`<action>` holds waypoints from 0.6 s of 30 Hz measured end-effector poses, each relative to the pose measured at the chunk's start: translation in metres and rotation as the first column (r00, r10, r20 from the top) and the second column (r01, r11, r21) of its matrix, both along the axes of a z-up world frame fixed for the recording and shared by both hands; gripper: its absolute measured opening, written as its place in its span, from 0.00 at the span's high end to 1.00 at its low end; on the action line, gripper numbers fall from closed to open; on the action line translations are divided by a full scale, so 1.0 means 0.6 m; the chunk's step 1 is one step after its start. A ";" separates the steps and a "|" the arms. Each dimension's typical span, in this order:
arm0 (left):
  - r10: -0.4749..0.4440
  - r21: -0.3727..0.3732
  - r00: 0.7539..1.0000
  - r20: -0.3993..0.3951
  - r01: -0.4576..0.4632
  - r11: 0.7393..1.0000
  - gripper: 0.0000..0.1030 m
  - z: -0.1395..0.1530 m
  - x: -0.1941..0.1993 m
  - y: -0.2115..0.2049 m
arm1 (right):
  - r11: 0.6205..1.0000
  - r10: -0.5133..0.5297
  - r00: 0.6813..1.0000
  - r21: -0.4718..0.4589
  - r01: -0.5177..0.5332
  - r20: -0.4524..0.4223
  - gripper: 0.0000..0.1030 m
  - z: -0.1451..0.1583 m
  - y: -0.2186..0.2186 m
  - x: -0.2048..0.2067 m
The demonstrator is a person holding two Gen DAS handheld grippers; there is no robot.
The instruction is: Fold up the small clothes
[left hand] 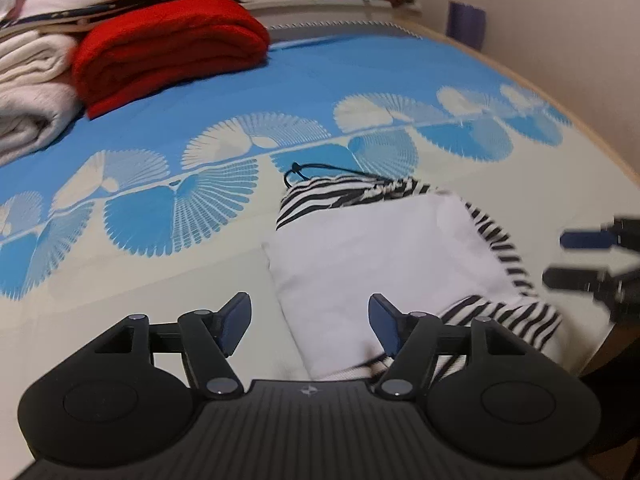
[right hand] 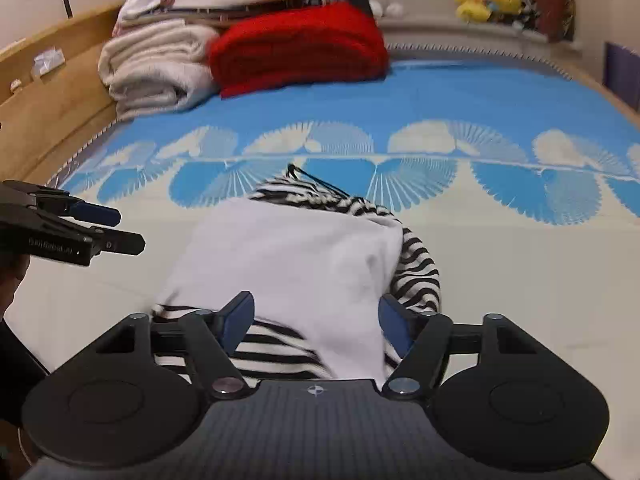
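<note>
My left gripper (left hand: pixel 308 322) is wide apart and holds nothing. My right gripper (right hand: pixel 316 322) is wide apart too, with nothing in it. The striped garment (right hand: pixel 416 272) lies on the blue and white bedsheet (right hand: pixel 480 92), just ahead of both grippers, its white side (right hand: pixel 288 256) folded over on top.

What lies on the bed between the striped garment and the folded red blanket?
Nothing: between the striped garment and the red blanket only bare blue-and-cream bedspread shows, clearest in the right wrist view.
</note>
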State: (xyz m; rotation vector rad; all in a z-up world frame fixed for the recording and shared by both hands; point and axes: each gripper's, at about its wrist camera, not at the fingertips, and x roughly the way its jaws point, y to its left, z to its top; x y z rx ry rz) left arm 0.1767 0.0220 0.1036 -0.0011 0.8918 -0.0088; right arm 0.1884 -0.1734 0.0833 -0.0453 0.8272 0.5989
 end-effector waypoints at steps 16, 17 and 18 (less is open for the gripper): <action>0.171 -0.060 0.975 0.144 -0.164 0.985 0.02 0.019 -0.223 -0.091 | 0.982 -0.189 0.976 0.042 0.185 0.106 0.13 0.045 -0.018 -0.178; 0.149 -0.064 0.983 0.109 -0.143 0.988 0.02 -0.001 -0.226 -0.104 | 0.985 -0.170 0.979 0.013 0.169 0.109 0.13 0.037 -0.012 -0.179; 0.127 -0.062 0.989 0.073 -0.123 0.990 0.02 -0.014 -0.223 -0.111 | 0.988 -0.152 0.981 -0.019 0.155 0.123 0.13 0.031 -0.004 -0.178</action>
